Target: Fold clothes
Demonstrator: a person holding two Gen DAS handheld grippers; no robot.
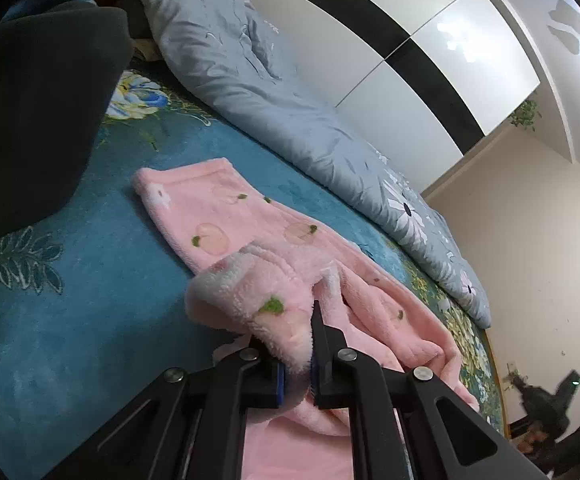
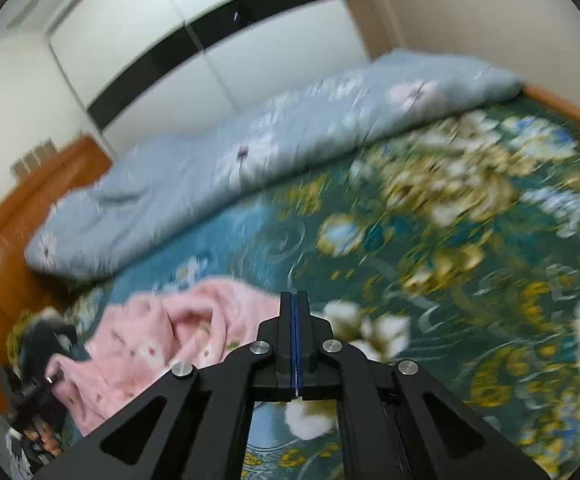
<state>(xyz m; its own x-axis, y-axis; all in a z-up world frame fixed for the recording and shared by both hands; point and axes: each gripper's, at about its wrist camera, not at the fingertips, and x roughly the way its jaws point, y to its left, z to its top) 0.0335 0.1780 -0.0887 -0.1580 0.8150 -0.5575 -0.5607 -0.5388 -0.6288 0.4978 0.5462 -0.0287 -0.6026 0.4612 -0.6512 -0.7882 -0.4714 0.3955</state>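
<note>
– What's the left gripper [image 1: 296, 364] doing?

– It's clenched on a bunched fold of the pink fleece garment [image 1: 250, 236], which has little peach and flower prints. The fabric is pinched between the two blue-lined pads, and the rest trails away flat over the bed.

– And the right gripper [image 2: 294, 336]?

– Its fingers are pressed together with nothing between them. It hangs above the bedspread, apart from the garment, which lies off to its left in that view.

– Where does the garment sit on the bed?

– In the middle part of the blue floral bedspread [image 1: 70, 300], on the near side of a grey-blue quilt [image 1: 250, 80] with daisy prints that runs along the far edge.

– Anything else around?

– A dark cushion or pillow [image 1: 38, 120] near the head end. The right view is blurred, so I can only say a wooden headboard [image 2: 18, 216] seems to stand behind the quilt. White wardrobe doors [image 1: 430, 92] with a black band rise beyond the bed.
</note>
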